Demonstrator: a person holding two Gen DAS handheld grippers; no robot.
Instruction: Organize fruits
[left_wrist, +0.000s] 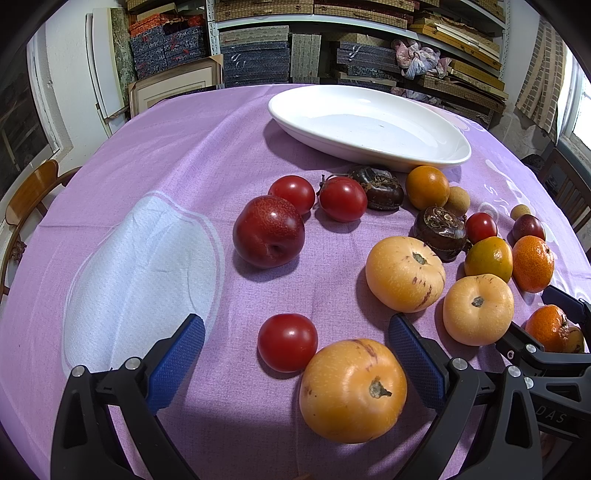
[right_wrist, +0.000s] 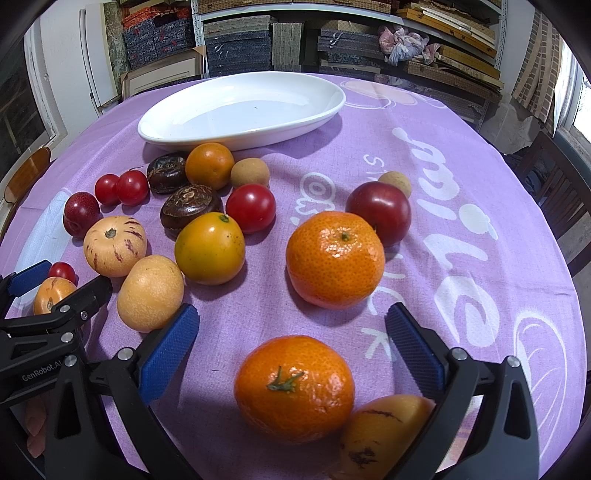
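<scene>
Several fruits lie on the purple tablecloth (left_wrist: 177, 155) in front of an empty white oval dish (left_wrist: 369, 122), which also shows in the right wrist view (right_wrist: 240, 107). My left gripper (left_wrist: 295, 354) is open low over the cloth, with a yellow-orange pepino melon (left_wrist: 351, 391) and a red tomato (left_wrist: 287, 342) between its fingers. My right gripper (right_wrist: 291, 343) is open, with a mandarin (right_wrist: 295, 387) between its fingers and a second mandarin (right_wrist: 335, 260) just beyond. A dark red plum (left_wrist: 269, 231) lies further ahead of the left gripper.
Tomatoes (left_wrist: 342, 198), two dark brown fruits (left_wrist: 380, 186), oranges (left_wrist: 426, 186), longans (right_wrist: 249, 172) and more pepino melons (left_wrist: 404, 272) crowd the cloth's middle. Another pepino melon (right_wrist: 380, 432) lies by my right finger. Wooden chairs (left_wrist: 26, 199) stand at the table's sides. Shelves of boxes (left_wrist: 255, 59) fill the back wall.
</scene>
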